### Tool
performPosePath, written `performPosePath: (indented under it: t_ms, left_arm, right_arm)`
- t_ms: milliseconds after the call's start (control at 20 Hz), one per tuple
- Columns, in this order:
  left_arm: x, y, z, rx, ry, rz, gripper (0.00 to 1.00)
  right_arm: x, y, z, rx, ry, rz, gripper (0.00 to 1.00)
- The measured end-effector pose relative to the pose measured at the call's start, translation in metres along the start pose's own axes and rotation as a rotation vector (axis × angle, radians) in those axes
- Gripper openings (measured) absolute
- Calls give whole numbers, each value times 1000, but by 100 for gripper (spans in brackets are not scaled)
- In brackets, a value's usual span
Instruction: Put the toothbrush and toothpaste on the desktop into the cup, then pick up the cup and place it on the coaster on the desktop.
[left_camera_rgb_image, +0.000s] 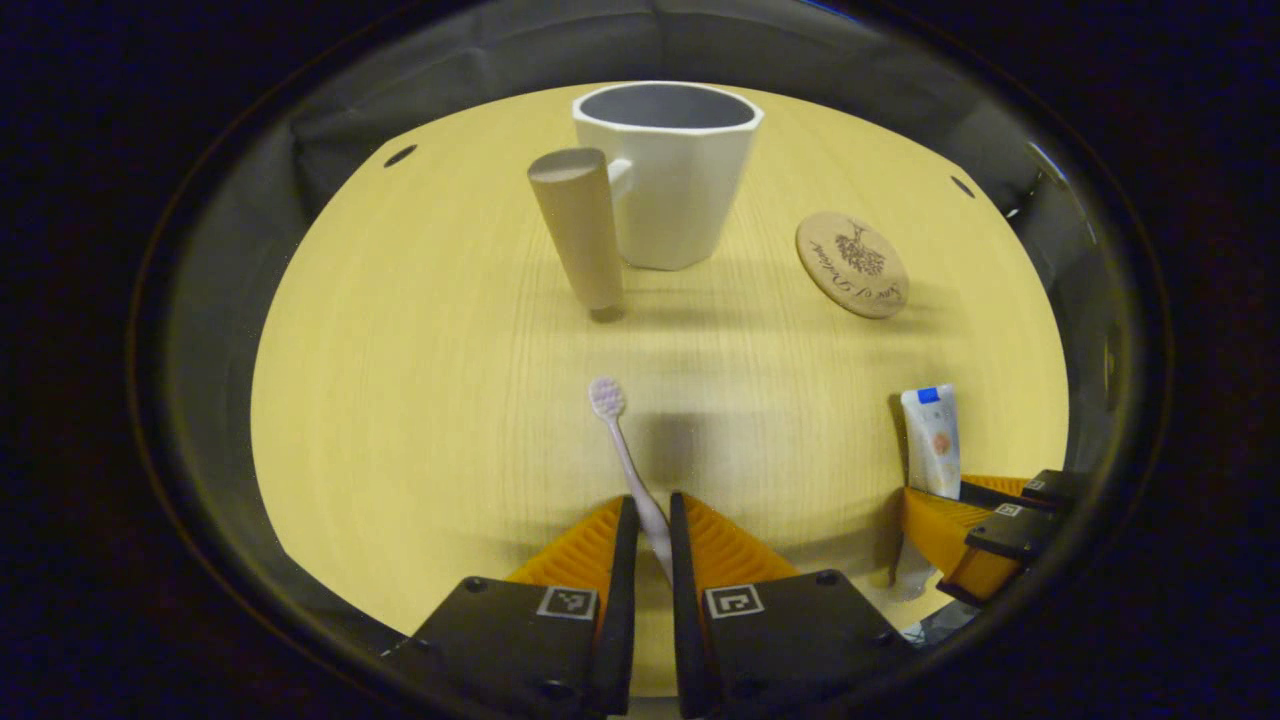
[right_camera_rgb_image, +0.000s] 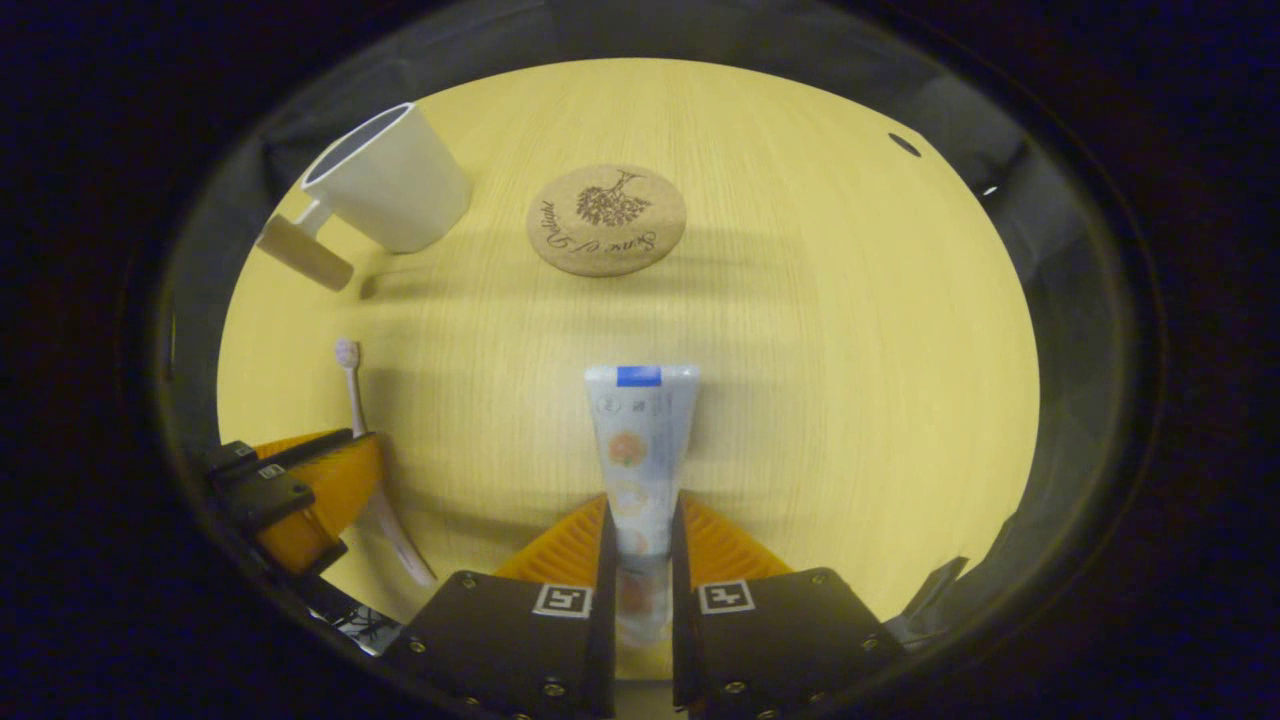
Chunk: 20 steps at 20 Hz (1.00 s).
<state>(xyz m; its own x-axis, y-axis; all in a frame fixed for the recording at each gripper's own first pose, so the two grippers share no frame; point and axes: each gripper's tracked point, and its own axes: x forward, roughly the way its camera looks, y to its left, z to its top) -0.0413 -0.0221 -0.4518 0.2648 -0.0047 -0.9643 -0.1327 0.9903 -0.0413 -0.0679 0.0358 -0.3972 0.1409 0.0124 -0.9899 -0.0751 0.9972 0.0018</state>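
Left gripper (left_camera_rgb_image: 652, 530) jaws clench the toothbrush (left_camera_rgb_image: 625, 450), right gripper (right_camera_rgb_image: 642, 545) jaws clench the toothpaste (right_camera_rgb_image: 638, 440), both long axes pointing ahead of the jaws toward the cup (left_camera_rgb_image: 668, 170), nearer the left, on the counter (left_camera_rgb_image: 420, 400).

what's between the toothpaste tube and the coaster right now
Nothing: in the right gripper view, bare desktop runs from the top of the toothpaste, held in the right gripper, to the coaster.
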Motion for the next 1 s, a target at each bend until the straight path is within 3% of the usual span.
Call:
performPosePath:
  t_ms: [150, 200, 300, 350, 400, 450, 500, 700, 1000]
  left_arm:
    - [-4, -1, -4, 5, 20, -5, 25]
    - [-2, -2, -4, 0, 33, -1, 16]
    - [-1, -3, -4, 12, 40, -1, 15]
    - [-1, -2, -2, 6, 30, 0, 15]
    - [0, -3, -4, -6, 36, -3, 8]
    - [-1, -2, -3, -11, 24, -5, 14]
    - [-2, -2, -3, -13, 26, -10, 8]
    - [-6, -7, -9, -42, 32, -55, 8]
    - [-51, -16, 7, -59, -43, -115, 8]
  right_arm:
    - [1, 0, 0, 1, 11, 7, 24]
    - [1, 1, -2, 1, 19, 7, 24]
    - [3, -1, 3, 8, 3, 3, 24]
    - [1, 0, -1, 5, 17, 8, 15]
    - [-1, 0, -1, 6, 19, 11, 16]
    - [-1, 0, 0, 5, 22, 18, 16]
    - [-2, 0, -1, 7, 27, 22, 15]
    - [0, -1, -2, 11, 27, 25, 16]
    - [1, -3, -4, 15, 29, 34, 16]
